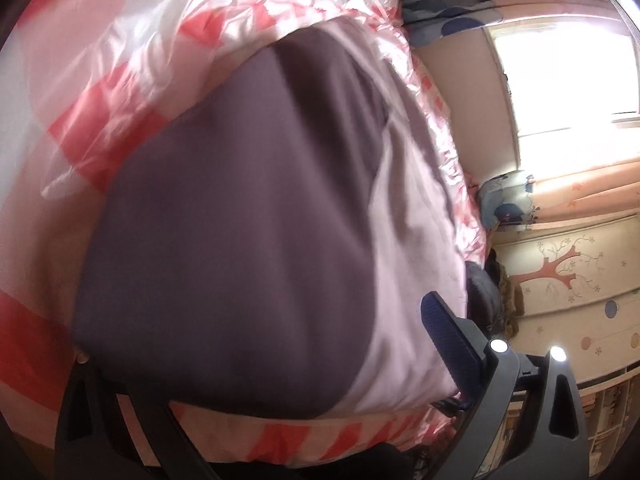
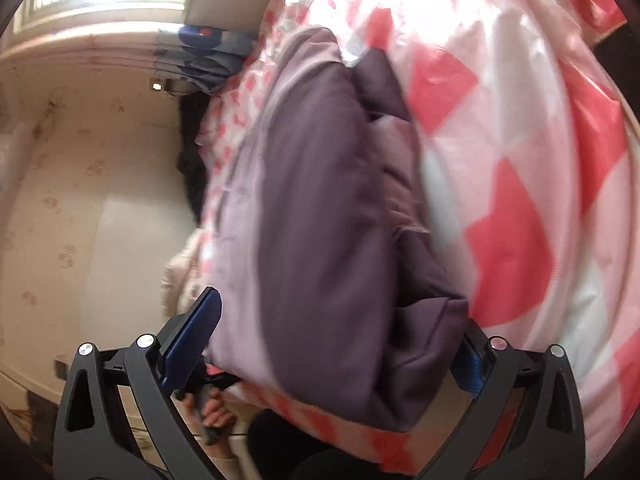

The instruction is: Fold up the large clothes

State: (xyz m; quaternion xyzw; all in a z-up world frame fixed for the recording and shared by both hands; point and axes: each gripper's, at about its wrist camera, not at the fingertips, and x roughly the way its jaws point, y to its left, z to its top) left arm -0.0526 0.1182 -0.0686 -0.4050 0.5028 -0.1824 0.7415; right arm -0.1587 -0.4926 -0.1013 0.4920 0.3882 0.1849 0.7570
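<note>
Purple garment bundled on the checked bed, both your grippers close over it.

Your left gripper (image 1: 256, 364) stands wide open: its blue-padded finger shows at 4 o'clock, the other is hidden under the folded purple garment (image 1: 240, 220), which fills the middle of the left wrist view; you cannot tell whether anything is pinched. Your right gripper (image 2: 340, 352) is also spread wide, with the garment (image 2: 328, 220) lying between its blue pads (image 2: 192, 340), the 4 o'clock pad touching the dark fold. The garment rests on the red-and-white checked cover (image 2: 512, 200). A hand (image 2: 216, 412) shows at 6 o'clock in the right wrist view, and a window (image 1: 560, 76) at 2 o'clock in the left.
</note>
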